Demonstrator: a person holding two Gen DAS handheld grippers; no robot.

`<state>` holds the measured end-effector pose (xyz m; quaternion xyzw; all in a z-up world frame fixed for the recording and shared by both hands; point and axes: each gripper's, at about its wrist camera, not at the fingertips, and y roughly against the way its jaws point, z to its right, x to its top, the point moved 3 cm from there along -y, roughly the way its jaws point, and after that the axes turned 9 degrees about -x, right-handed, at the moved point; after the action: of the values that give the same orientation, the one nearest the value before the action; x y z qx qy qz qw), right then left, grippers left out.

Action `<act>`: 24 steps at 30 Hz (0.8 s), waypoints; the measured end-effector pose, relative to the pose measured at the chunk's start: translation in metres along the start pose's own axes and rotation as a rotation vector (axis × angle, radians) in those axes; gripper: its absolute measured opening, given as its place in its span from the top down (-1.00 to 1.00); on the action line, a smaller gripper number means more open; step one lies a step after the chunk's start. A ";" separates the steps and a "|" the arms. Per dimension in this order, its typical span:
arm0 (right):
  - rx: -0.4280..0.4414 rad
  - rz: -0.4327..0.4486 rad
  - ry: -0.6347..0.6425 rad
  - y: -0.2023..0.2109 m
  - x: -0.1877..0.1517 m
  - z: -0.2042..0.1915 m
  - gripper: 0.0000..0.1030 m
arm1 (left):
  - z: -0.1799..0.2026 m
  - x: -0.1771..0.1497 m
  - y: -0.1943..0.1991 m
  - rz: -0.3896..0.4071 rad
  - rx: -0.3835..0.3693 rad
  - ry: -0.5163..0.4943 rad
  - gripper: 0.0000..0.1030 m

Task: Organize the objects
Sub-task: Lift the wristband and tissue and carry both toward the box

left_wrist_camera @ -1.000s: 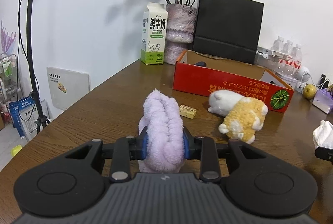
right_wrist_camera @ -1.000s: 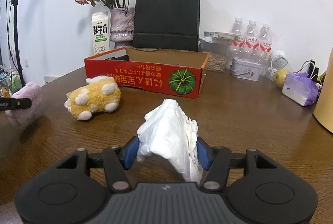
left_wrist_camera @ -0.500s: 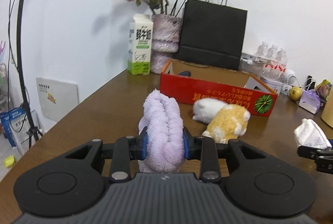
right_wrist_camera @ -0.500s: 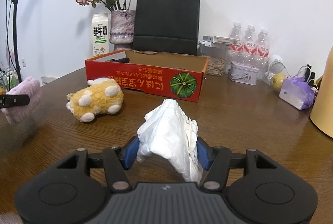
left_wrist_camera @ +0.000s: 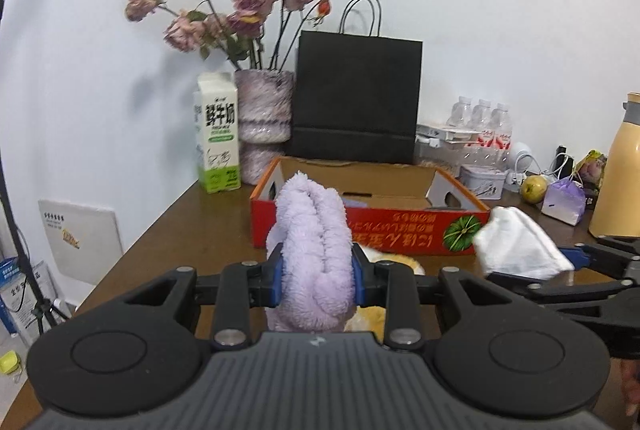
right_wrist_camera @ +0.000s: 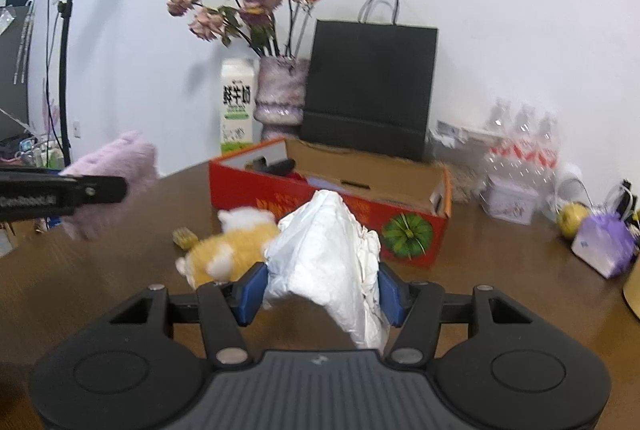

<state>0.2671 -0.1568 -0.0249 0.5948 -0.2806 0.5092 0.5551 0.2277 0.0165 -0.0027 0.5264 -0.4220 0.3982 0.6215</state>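
We see fluffy lilac cloth (left_wrist_camera: 314, 250), crinkled white plastic bag (right_wrist_camera: 332, 258), matt black plastic left gripper (left_wrist_camera: 316, 280) with blue pads (left_wrist_camera: 278, 280), printed cardboard box (right_wrist_camera: 412, 230), glossy wood table (right_wrist_camera: 500, 278), matt black paper bag (left_wrist_camera: 356, 98).

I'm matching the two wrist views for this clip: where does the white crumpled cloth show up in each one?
Left wrist view: white crumpled cloth at right of centre, clamped in the right gripper, in front of the red cardboard box.
Right wrist view: cloth at lower centre, between the gripper's blue pads.
Shared landmark: black paper bag behind the box.
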 end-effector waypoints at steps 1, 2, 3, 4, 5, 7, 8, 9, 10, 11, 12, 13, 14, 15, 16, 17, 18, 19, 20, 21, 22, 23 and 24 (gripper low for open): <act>0.004 0.004 0.000 -0.001 0.004 -0.002 -0.10 | 0.002 0.002 -0.001 0.001 -0.004 -0.003 0.38; 0.009 0.008 0.000 -0.003 0.007 -0.003 -0.10 | 0.004 0.004 -0.004 0.002 -0.007 -0.005 0.38; 0.013 0.012 0.000 -0.005 0.011 -0.004 -0.10 | 0.006 0.007 -0.006 0.004 -0.009 -0.007 0.38; 0.016 0.015 0.000 -0.007 0.014 -0.006 -0.10 | 0.007 0.009 -0.009 0.006 -0.009 -0.008 0.38; 0.019 0.018 -0.001 -0.009 0.017 -0.007 -0.10 | 0.008 0.012 -0.012 0.007 -0.008 -0.008 0.38; 0.023 0.025 -0.003 -0.013 0.022 -0.008 -0.10 | 0.008 0.016 -0.018 0.009 -0.004 0.001 0.38; 0.025 0.028 -0.004 -0.015 0.025 -0.009 -0.10 | 0.008 0.019 -0.022 0.009 -0.004 0.005 0.38; 0.026 0.030 -0.008 -0.018 0.028 -0.009 -0.10 | 0.007 0.021 -0.026 0.009 -0.006 0.010 0.38; 0.027 0.034 -0.014 -0.020 0.030 -0.009 -0.10 | 0.007 0.024 -0.030 0.009 -0.005 0.013 0.38; 0.028 0.038 -0.019 -0.023 0.033 -0.008 -0.10 | 0.007 0.026 -0.034 0.009 -0.004 0.017 0.38; 0.026 0.044 -0.022 -0.026 0.036 -0.007 -0.10 | 0.006 0.029 -0.038 0.011 -0.005 0.020 0.38; 0.024 0.049 -0.025 -0.028 0.039 -0.007 -0.10 | 0.006 0.031 -0.042 0.012 -0.006 0.024 0.38; 0.023 0.053 -0.028 -0.032 0.042 -0.006 -0.10 | 0.006 0.034 -0.046 0.013 -0.005 0.026 0.38; 0.021 0.056 -0.033 -0.035 0.045 -0.004 -0.10 | 0.007 0.037 -0.049 0.015 -0.005 0.026 0.38; 0.020 0.058 -0.037 -0.038 0.049 -0.003 -0.10 | 0.007 0.039 -0.053 0.016 -0.005 0.026 0.38; 0.017 0.062 -0.039 -0.041 0.052 -0.001 -0.10 | 0.007 0.041 -0.057 0.017 -0.004 0.026 0.38; 0.012 0.066 -0.041 -0.044 0.055 0.001 -0.10 | 0.007 0.044 -0.061 0.018 -0.002 0.027 0.38; 0.009 0.071 -0.043 -0.047 0.058 0.002 -0.10 | 0.007 0.046 -0.064 0.019 -0.001 0.028 0.38; 0.007 0.077 -0.046 -0.051 0.061 0.004 -0.10 | 0.007 0.048 -0.067 0.020 -0.001 0.029 0.38; 0.005 0.081 -0.049 -0.054 0.064 0.006 -0.10 | 0.007 0.051 -0.071 0.022 0.002 0.031 0.38; 0.003 0.086 -0.052 -0.058 0.067 0.007 -0.10 | 0.006 0.053 -0.074 0.024 0.004 0.033 0.38; 0.002 0.090 -0.056 -0.061 0.069 0.009 -0.10 | 0.006 0.056 -0.078 0.028 0.004 0.036 0.38; 0.003 0.092 -0.062 -0.065 0.071 0.010 -0.10 | 0.005 0.058 -0.081 0.033 0.004 0.040 0.38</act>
<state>0.3514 -0.1356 0.0172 0.5974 -0.3239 0.5162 0.5213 0.3225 0.0042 0.0267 0.5124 -0.4175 0.4196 0.6222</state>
